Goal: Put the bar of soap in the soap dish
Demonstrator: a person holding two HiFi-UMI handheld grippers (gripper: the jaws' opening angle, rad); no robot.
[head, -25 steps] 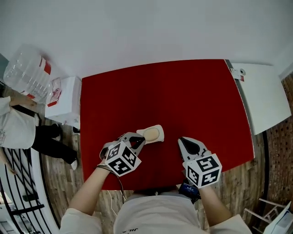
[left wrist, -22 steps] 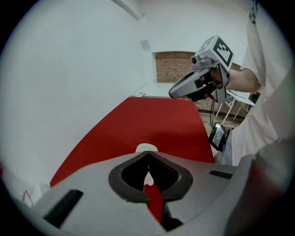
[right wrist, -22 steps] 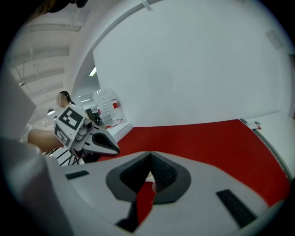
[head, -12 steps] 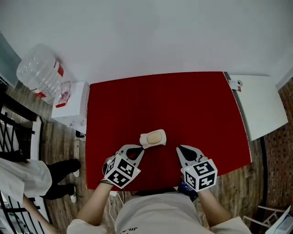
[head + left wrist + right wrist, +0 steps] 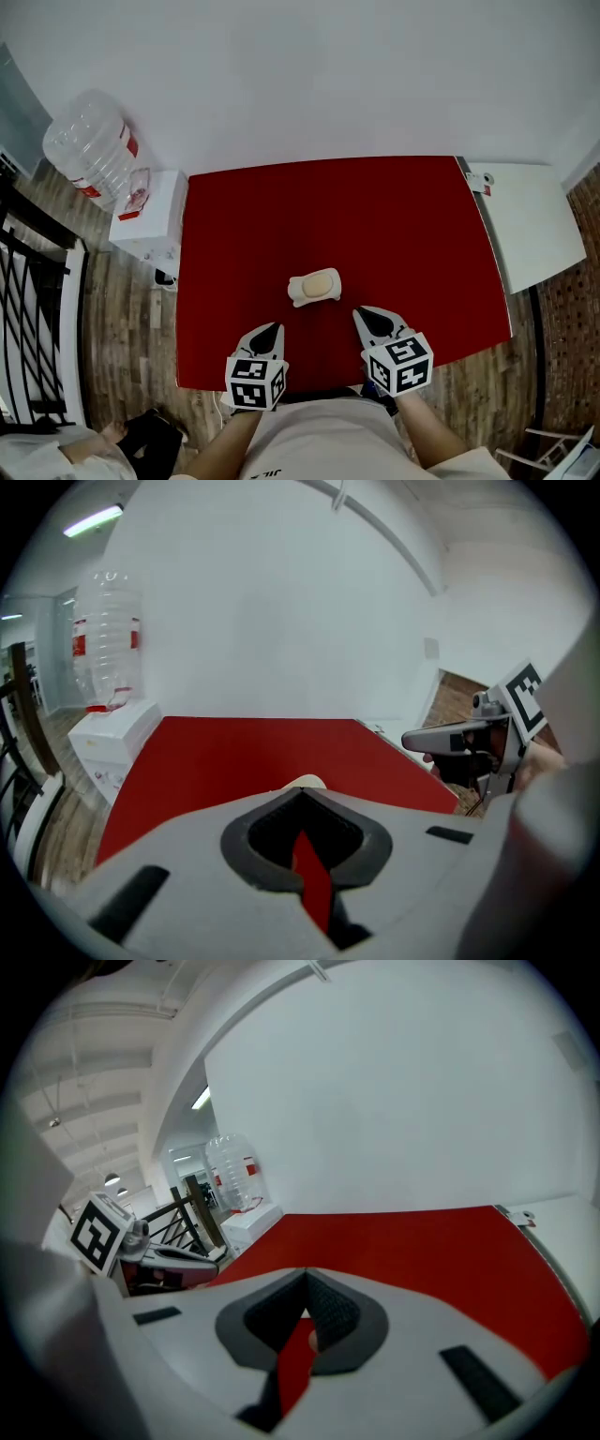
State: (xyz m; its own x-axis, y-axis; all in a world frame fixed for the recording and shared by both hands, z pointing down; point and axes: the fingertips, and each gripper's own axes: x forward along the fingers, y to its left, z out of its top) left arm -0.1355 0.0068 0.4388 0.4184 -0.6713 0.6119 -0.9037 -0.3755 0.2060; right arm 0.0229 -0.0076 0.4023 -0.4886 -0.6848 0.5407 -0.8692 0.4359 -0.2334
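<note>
The soap (image 5: 321, 281) lies in the soap dish (image 5: 296, 293) near the middle of the red table (image 5: 403, 216), long axis running side to side. It sits ahead of and between the left gripper (image 5: 269, 330) and right gripper (image 5: 365, 318), about equally near both. Each has its fingers pressed together on nothing. The left gripper view shows the dish peeking over its fingers; in the right gripper view a pale speck may be it.

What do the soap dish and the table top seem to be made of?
Soap dish: probably plastic or glazed ceramic; it looks smooth and cream-white, with a rounded moulded rim. Table top: red, matte, without glare; perhaps cloth or laminate, I cannot tell which.
</note>
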